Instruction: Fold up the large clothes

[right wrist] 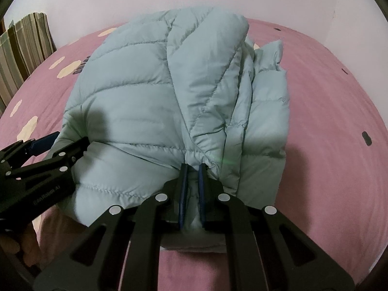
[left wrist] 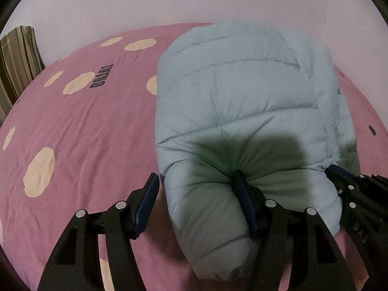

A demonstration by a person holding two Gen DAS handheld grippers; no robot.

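Probably mid-fold: pale blue puffer jacket (right wrist: 155, 101) bunched on the pink spotted bed (left wrist: 72, 126), near edge gathered up. Right tool (right wrist: 192, 169) clenched on a pinch of quilted hem; left tool (left wrist: 195, 181) spread wide, one finger pressed into the padding, grasping nothing (its other finger over bare sheet). Best to close the left on the same edge, lift both level, carry over slowly. Slick shell, springy fill, stitched channels; bulky layers likely to slide and spring back. Striped fabric (left wrist: 19, 58) by the wall.
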